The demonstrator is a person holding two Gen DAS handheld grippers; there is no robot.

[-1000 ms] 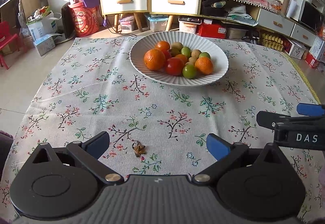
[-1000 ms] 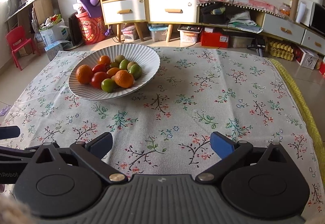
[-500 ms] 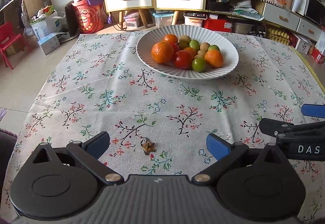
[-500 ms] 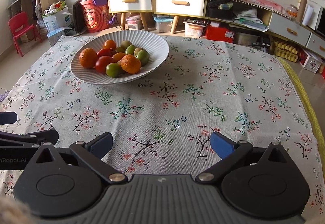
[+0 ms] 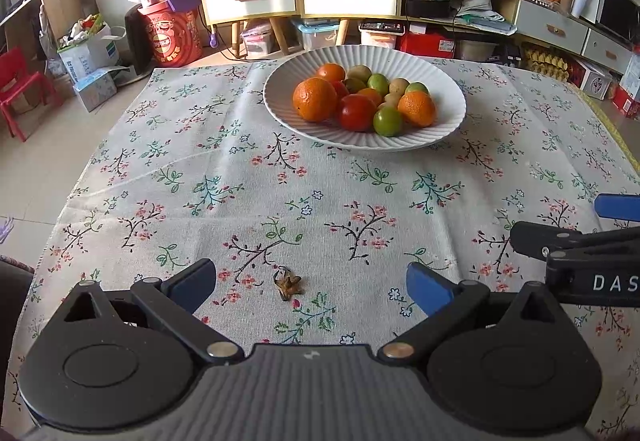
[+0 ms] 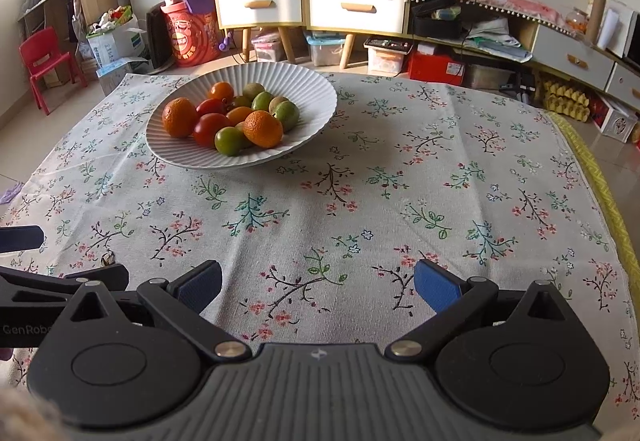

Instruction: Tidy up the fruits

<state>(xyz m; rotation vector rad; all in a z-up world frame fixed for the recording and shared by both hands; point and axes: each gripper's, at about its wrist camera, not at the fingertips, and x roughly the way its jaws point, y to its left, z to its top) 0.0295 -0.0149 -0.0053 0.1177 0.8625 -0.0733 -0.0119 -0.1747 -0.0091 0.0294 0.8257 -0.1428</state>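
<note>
A white ribbed plate (image 5: 448,121) (image 6: 316,97) stands at the far side of the floral tablecloth, piled with several fruits: oranges (image 5: 315,99) (image 6: 263,128), a red tomato (image 5: 356,112) (image 6: 209,128) and green fruits (image 5: 387,121) (image 6: 229,140). My left gripper (image 5: 310,283) is open and empty, low over the near cloth. My right gripper (image 6: 318,285) is open and empty, beside the left one, and shows at the right edge of the left wrist view (image 5: 576,241).
A small brown dried stem scrap (image 5: 287,283) lies on the cloth between my left fingers. The tablecloth (image 6: 400,177) covers the table; its yellow-trimmed right edge (image 6: 600,181) drops off. Cabinets (image 6: 308,5), boxes and a red chair (image 6: 44,61) stand on the floor beyond.
Both grippers have drawn back and tilted a little, so the plate sits lower and nearer in both views. Nothing was grasped or released.
</note>
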